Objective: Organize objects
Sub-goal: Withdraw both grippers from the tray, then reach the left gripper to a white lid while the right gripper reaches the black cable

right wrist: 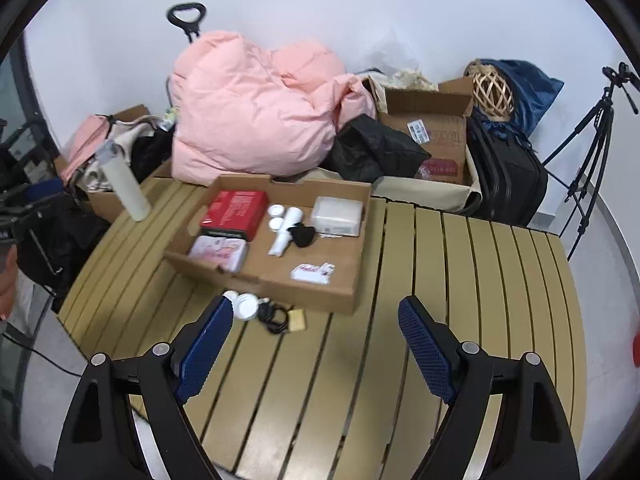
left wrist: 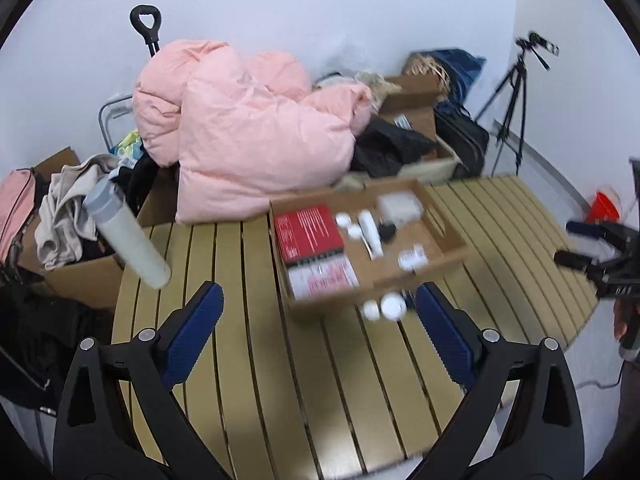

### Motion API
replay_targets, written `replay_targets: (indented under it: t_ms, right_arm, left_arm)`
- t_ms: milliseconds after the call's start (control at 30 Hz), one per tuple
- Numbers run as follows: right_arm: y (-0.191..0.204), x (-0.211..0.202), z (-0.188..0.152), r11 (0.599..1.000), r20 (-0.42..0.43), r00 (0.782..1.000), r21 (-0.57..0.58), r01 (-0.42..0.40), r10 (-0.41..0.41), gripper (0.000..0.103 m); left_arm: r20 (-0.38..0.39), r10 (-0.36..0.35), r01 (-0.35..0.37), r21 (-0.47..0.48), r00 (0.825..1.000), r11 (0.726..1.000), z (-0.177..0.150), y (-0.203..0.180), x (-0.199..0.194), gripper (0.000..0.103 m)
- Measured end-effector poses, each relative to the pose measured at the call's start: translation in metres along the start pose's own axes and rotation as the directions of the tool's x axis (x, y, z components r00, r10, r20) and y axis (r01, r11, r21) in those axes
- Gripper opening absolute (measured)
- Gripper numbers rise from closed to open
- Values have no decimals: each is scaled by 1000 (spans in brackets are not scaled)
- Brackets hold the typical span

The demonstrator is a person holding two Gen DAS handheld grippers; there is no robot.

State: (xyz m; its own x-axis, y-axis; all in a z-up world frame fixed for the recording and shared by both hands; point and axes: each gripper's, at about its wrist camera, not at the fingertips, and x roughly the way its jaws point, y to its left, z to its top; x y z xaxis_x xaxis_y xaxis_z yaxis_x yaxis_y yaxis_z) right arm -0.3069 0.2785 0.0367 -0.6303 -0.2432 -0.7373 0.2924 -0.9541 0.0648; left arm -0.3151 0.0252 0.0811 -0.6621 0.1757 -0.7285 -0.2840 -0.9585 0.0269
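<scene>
A shallow cardboard tray [right wrist: 280, 284] lies on the slatted tan table [right wrist: 480, 280]. It holds a red box [right wrist: 236, 208], a pink-and-white box [right wrist: 218, 250], a white tube [right wrist: 286, 228], small white jars, a black item and a translucent white box [right wrist: 337, 214]. In front of the tray lie two white jars [right wrist: 246, 305], a black cable [right wrist: 274, 314] and a small tan piece [right wrist: 297, 319]. A tall white bottle [left wrist: 128, 236] with a grey cap stands at the table's left edge. My left gripper [left wrist: 318, 292] and right gripper [right wrist: 315, 302] hang above the table, both open and empty.
A big pink duvet [right wrist: 256, 112] is piled behind the tray. Cardboard boxes of clothes [left wrist: 72, 264] stand at the left, and another box [right wrist: 432, 140] and a black suitcase [right wrist: 508, 184] at the back right. A tripod [right wrist: 592, 140] stands by the right wall.
</scene>
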Motion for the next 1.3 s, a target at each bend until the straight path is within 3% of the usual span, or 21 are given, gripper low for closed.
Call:
replay_targets:
  t_ms: [67,233,333,467,567,667,1000,1067,1200,1300]
  right_arm:
    - [9,-19,-18,1000,47,999,-2,17,-17,88]
    - [47,-70,-90,996,146,988,-67,63,-52,88]
    - [66,-97,-139,998,168,986,-60,17,-7,88]
    - [89,-116,-198,999,166,985,-33,-33,38,88]
    - [111,-119,-239,994,129,986,-39,-97,101,88]
    - [123,-117,-255,991,106,986,-54,-121,126,88]
    - [112,-103,-252,996,106,990,1,-91,91,88]
    - [105,-95,-250,996,97,992,23,-86,83,88]
    - [91,-64,-235,998,82,995,26,-57,55,88]
    - [78,-30,-215,997,59,996,31,-71,69,88]
  left_arm:
    - [-12,15,-15,4,1000,1000,-22,-8,-12,96]
    - [79,28,-25,-40,996,999,-101,-33,-70,96]
    - [107,72,-67,-49,992,997,-149,-49,-102,96]
    - [146,78,-64,-97,986,993,-204,-62,-132,102]
    - [78,36,-30,-73,996,997,-230,-77,-129,102]
    - [60,27,-26,-16,998,1000,-232,-91,-127,102]
    - [45,-9,12,-64,999,998,-236,-83,-106,102]
    - [50,-19,21,-54,999,998,-231,-83,-92,102]
    - [128,56,-56,-5,990,998,-214,-85,-40,102]
    - [119,66,-69,18,991,997,-194,-87,9,99]
